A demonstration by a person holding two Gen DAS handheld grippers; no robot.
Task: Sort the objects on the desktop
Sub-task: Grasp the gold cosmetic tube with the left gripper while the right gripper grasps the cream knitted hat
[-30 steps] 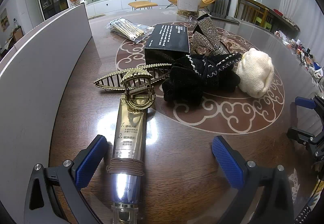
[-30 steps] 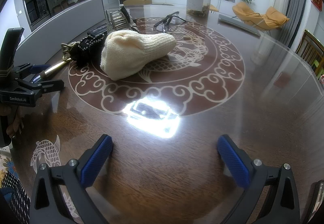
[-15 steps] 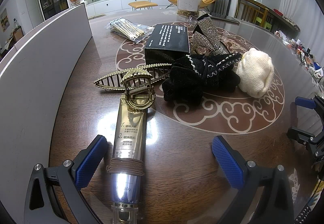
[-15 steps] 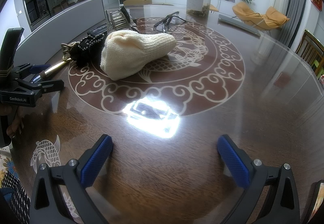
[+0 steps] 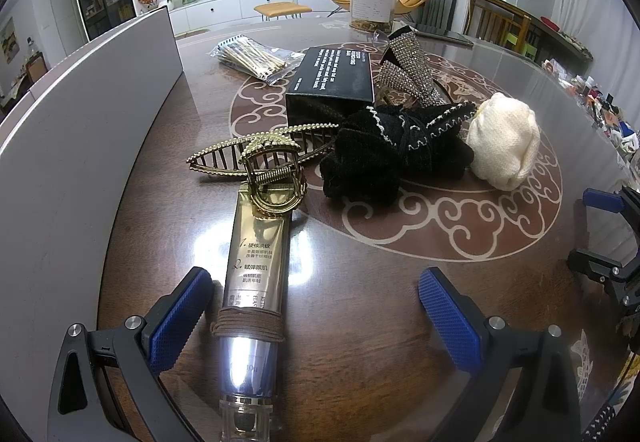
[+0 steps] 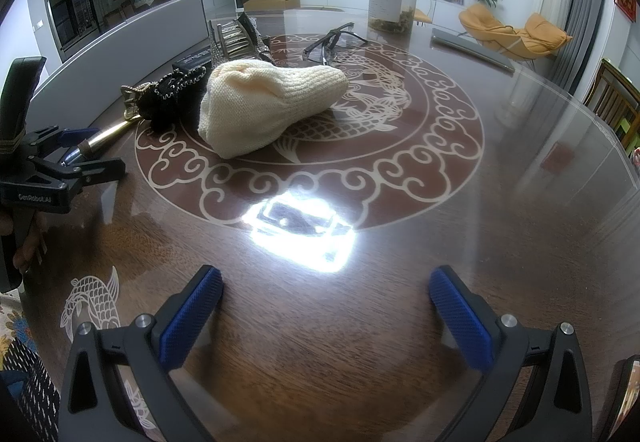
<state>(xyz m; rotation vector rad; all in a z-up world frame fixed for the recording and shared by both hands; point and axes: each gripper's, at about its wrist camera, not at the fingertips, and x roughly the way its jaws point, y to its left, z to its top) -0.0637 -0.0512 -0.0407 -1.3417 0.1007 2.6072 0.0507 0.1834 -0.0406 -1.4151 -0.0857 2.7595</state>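
Observation:
In the left wrist view my left gripper (image 5: pixel 316 306) is open, its jaws either side of a gold cosmetic tube (image 5: pixel 254 282) with a brown hair tie (image 5: pixel 249 326) around it. A gold hair claw (image 5: pixel 264 158) rests at the tube's far end. Behind lie a black scrunchie (image 5: pixel 392 154), a cream knit pouch (image 5: pixel 502 140), a black box (image 5: pixel 334 80) and a rhinestone clip (image 5: pixel 412 72). In the right wrist view my right gripper (image 6: pixel 326 302) is open and empty over bare table; the pouch (image 6: pixel 264 106) lies ahead, left.
A grey box wall (image 5: pixel 80 130) runs along the left. A packet of sticks (image 5: pixel 252 56) and a clear jar (image 5: pixel 372 2) stand farther back. Glasses (image 6: pixel 332 42) lie beyond the pouch. The left gripper (image 6: pixel 60 162) shows at the right wrist view's left edge.

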